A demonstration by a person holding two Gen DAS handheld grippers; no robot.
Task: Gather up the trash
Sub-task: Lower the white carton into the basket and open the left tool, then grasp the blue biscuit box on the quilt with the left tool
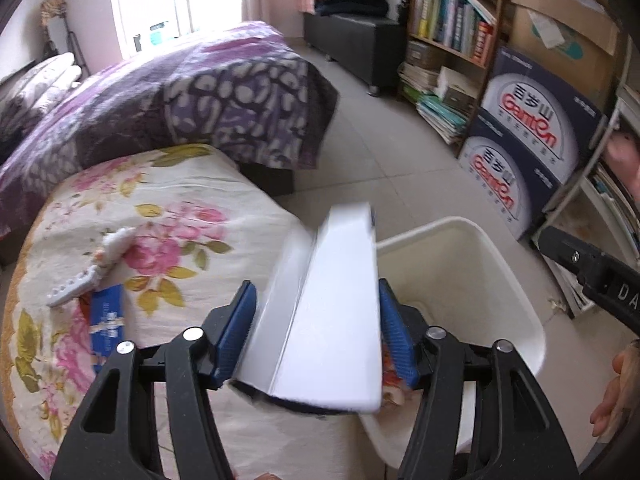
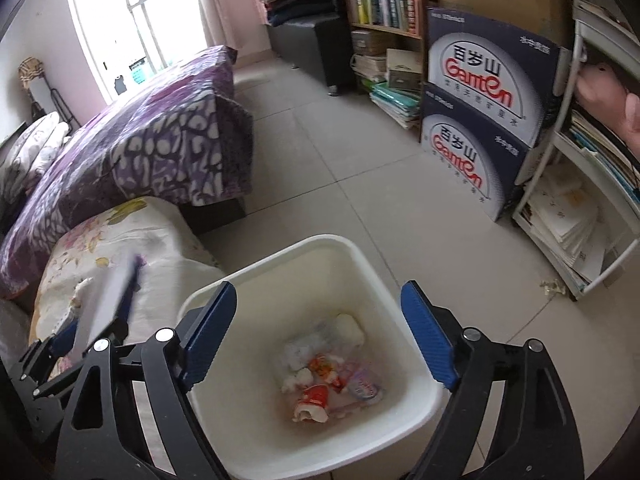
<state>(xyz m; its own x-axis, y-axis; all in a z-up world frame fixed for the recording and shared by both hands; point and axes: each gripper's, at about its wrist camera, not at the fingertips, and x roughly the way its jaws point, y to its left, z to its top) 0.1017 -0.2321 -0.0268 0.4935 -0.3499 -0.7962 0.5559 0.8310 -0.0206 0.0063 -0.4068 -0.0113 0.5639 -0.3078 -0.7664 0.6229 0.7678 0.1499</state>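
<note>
My left gripper (image 1: 316,286) is shut on a long white cardboard box (image 1: 332,320), both blue pads pressing its sides. The box hangs over the edge of the floral bed cover (image 1: 180,216), beside the white bin (image 1: 500,240). On the cover lie a blue wrapper (image 1: 106,320), a grey toothed plastic piece (image 1: 72,290) and a crumpled tissue (image 1: 116,242). My right gripper (image 2: 320,288) stands open over the bin (image 2: 312,240), nothing between its fingers. Wrappers and tissues (image 2: 328,376) lie on the bin's floor. The right wrist view also shows the box (image 2: 108,300) at the left.
A purple patterned bed (image 1: 180,92) lies beyond the floral cover. Two stacked dark blue Ganten cartons (image 2: 488,120), a bookshelf (image 1: 452,20) and a white rack of papers (image 2: 580,208) line the right wall. Grey tiled floor (image 2: 340,152) stretches between. A scrap (image 2: 552,286) lies by the rack.
</note>
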